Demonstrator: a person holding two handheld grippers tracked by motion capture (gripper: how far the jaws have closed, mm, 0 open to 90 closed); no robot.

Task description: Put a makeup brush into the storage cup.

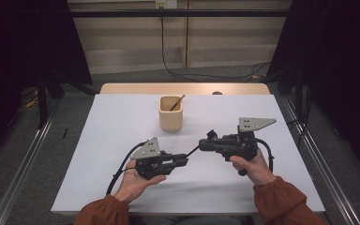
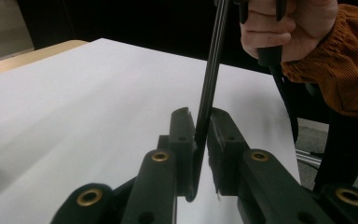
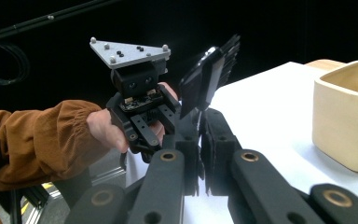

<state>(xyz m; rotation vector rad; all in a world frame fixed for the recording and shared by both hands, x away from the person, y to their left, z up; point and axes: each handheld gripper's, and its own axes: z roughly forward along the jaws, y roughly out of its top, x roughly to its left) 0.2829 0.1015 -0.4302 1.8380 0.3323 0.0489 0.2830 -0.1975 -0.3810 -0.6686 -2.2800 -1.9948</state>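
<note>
In the high view, the person is holding the left claw (image 1: 183, 161) and the right claw (image 1: 201, 145) close together over the near middle of the white worktop (image 1: 122, 140). A thin black tool (image 1: 193, 152) is bridging the short gap between them, lifted clear of the surface. The beige cup (image 1: 171, 114), with a wooden stick (image 1: 178, 101) leaning in it, is standing well apart on the far side.

In the left gripper view, the left claw is pinching the tool's slim shaft (image 2: 212, 70) between its closed pads. The shaft is running steeply up toward the right hand (image 2: 284, 28).

In the right gripper view, the right claw is closed on the same tool just below its flat ribbed head (image 3: 203, 79), with the cup (image 3: 345, 116) standing off to the right.

This is looking like a handover from one claw to the other. To do it well:

- **Grip:** one claw should be clamping firmly before the other is easing off, so the tool is never hanging loose.
- **Hands:** both should be staying level and quiet, since any twist between two grips could be bending or levering the thin shaft out of the pads.
- **Release:** the opening claw should be backing straight away along its own line without dragging the tool.
- **Cup:** the receiving claw should be holding far enough from the end that will be going in.
</note>
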